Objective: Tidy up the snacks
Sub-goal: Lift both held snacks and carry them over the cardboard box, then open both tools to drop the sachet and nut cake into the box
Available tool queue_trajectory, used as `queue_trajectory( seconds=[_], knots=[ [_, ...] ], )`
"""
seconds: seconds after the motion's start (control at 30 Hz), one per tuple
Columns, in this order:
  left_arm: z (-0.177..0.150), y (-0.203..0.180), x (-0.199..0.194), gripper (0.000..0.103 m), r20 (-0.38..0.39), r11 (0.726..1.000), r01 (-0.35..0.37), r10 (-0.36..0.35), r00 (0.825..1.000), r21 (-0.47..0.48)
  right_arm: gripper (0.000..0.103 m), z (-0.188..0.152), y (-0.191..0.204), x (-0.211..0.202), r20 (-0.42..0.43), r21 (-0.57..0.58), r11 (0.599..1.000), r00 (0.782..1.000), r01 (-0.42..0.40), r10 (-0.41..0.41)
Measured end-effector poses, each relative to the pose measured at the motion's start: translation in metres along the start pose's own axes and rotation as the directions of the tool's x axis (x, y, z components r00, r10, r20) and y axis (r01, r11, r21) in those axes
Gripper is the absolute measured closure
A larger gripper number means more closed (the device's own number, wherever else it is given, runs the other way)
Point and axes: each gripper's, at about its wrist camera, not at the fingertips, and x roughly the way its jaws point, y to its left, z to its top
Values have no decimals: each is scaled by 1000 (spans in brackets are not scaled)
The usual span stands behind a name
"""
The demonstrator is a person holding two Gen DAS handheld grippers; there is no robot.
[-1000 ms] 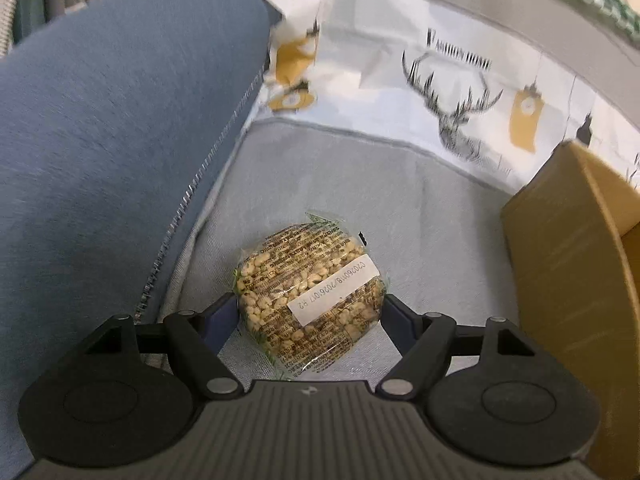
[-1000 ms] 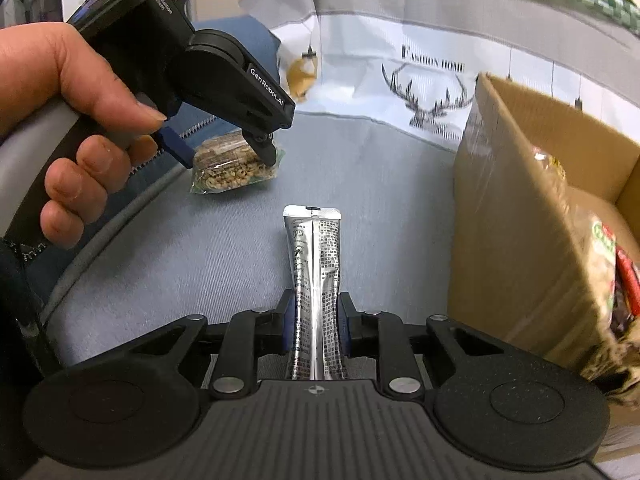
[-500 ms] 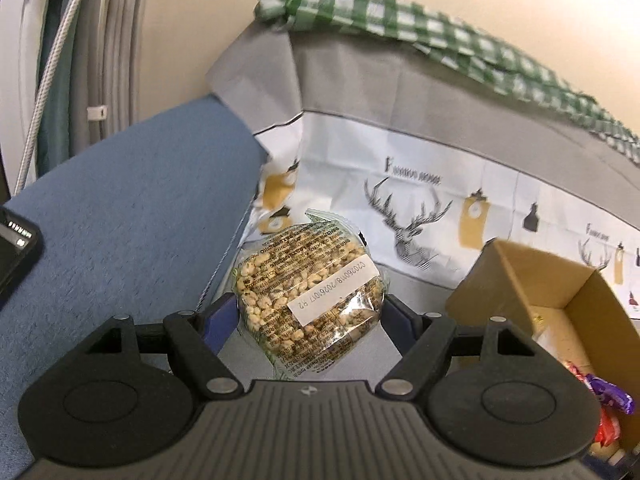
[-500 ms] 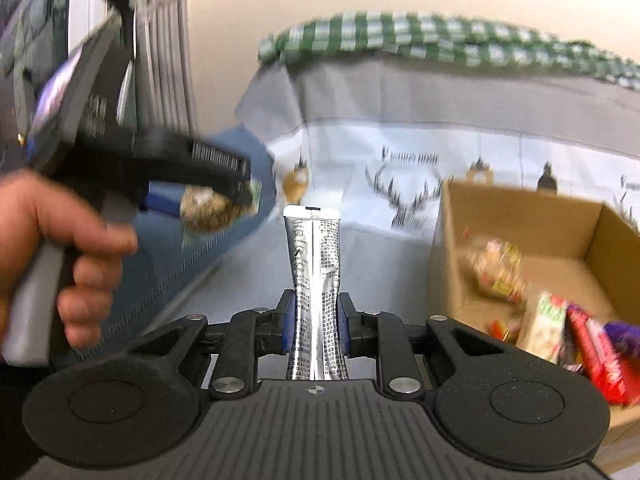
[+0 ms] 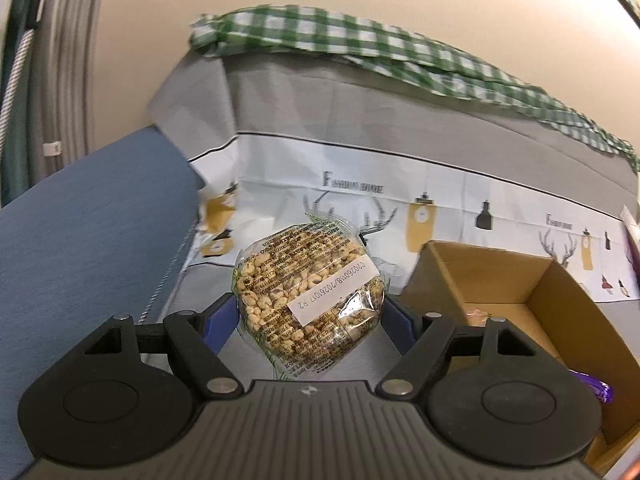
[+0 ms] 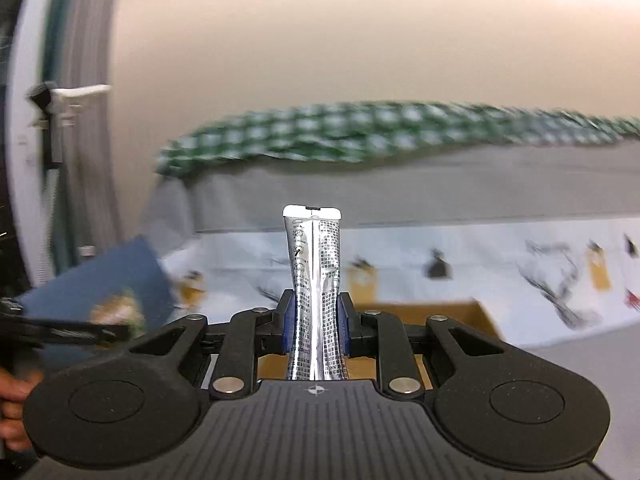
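Two snacks are held clear of the surface at once, one in each gripper. Nearest in the left wrist view, the left gripper (image 5: 310, 312) is seen with its fingers spread wide yet pressed against both sides of a round puffed-grain cake (image 5: 308, 300) in clear wrap, so the wide opening is a grip and not a release. In the right wrist view, the right gripper (image 6: 316, 328) has its fingers drawn almost together, pinching a slim silver sachet (image 6: 314, 280) that stands up straight between them. Just beyond and below, an open cardboard box (image 5: 560, 304) is seen to the right of the cake, with a purple wrapper (image 5: 592, 390) showing at its near edge; only the box's top edge is glimpsed past the right fingers, and that view is blurred. To the left a blue cushion (image 5: 80, 240) is visible, and farther back a grey cloth printed with deer and lanterns (image 5: 440, 200) hangs below a green checked cloth (image 5: 360, 48), with a plain wall behind. The step in hand is judged to be the carry toward the box. Next, each gripper would need to be brought over the open box and lowered before the fingers are opened, the wide cake being kept level so it is not squeezed out.
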Motion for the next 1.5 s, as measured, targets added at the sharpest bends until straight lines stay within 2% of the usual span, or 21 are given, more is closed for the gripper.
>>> queue_trajectory(
  seconds=[0.1, 0.17, 0.47, 0.77, 1.4, 1.47, 1.5],
  knots=[
    [-2, -18, 2, 22, 16, 999, 27, -27, 999, 20, 81, -15, -27, 8, -72, 80, 995, 995, 67, -62],
    [-3, -30, 3, 22, 27, 999, 44, -45, 999, 32, 81, -18, -34, 12, -94, 100, 991, 993, 85, -75],
    [-10, -88, 4, 22, 79, 983, 153, -161, 984, 98, 81, -24, -44, 9, -71, 22, 992, 990, 124, -122],
    [-18, -134, 11, 21, 90, 954, 247, -264, 960, 167, 81, -26, -52, 16, -104, 0, 989, 984, 145, -144],
    [-16, -180, 34, 21, 76, 916, 362, -379, 922, 172, 81, -33, -50, 36, -148, -17, 979, 967, 205, -206],
    [-15, -179, 34, 17, 70, 907, 389, -403, 912, 162, 79, -34, -50, 37, -152, -19, 977, 966, 211, -211],
    [-14, -178, 32, 12, 75, 904, 398, -412, 908, 158, 76, -34, -50, 37, -160, -16, 977, 964, 211, -211]
  ],
)
